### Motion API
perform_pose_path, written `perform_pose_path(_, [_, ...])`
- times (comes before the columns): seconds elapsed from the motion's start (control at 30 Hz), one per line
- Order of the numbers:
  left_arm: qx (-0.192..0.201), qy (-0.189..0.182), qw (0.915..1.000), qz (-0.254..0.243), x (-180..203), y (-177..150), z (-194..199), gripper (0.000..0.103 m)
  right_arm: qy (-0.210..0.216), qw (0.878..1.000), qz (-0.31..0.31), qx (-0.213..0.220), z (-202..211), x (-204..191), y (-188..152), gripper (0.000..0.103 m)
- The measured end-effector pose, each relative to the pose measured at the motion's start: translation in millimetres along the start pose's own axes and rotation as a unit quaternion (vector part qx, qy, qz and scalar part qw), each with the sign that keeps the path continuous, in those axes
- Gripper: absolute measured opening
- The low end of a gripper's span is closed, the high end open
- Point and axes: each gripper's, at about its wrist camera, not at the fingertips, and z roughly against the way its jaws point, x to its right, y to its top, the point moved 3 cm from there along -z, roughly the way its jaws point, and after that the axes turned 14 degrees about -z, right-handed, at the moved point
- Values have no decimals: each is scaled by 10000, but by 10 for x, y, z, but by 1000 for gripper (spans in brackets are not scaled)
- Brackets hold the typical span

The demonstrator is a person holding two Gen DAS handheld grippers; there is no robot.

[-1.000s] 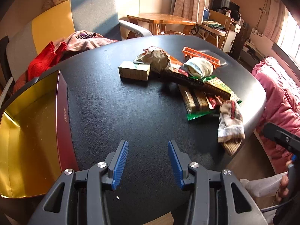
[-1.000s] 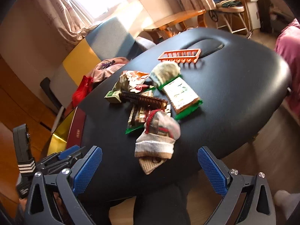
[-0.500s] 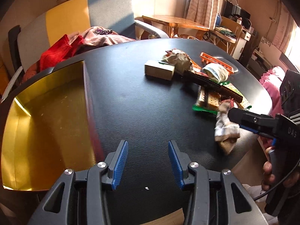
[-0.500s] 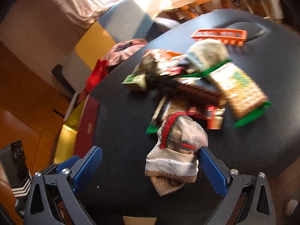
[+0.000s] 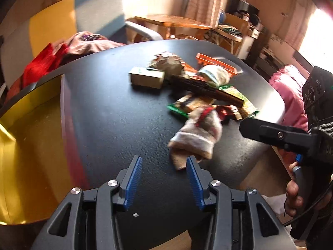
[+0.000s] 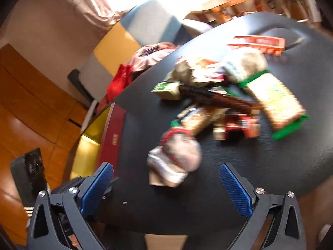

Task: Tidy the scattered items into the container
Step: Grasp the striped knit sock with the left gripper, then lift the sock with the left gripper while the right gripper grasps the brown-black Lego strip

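Here the rolled sock lies on the table just ahead of the right gripper, between its spread, empty jaws, apparently untouched despite the blur. The left gripper, half-open and empty, sits farther back, nearer the container.

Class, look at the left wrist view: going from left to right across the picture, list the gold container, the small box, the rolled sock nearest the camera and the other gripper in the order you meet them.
gold container → small box → rolled sock → right gripper
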Motion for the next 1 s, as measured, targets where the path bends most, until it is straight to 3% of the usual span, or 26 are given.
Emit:
perform_pose_path(0.27, [-26, -366, 9983, -450, 239, 371, -290, 45, -380, 9983, -339, 287, 140, 364, 131, 103])
perform_pose_path(0.6, [-116, -520, 9948, -870, 319, 484, -563, 45, -539, 9977, -232, 328, 117, 424, 166, 103])
perform_pose_path(0.7, [-190, -692, 9928, -962, 336, 492, -662, 50, -574, 9975, -230, 336, 107, 424, 170, 103])
perform_pose_path(1.0, [-354, -971, 9936, -465, 255, 318, -764, 52, -708, 9967, -112, 369, 80, 389, 169, 103])
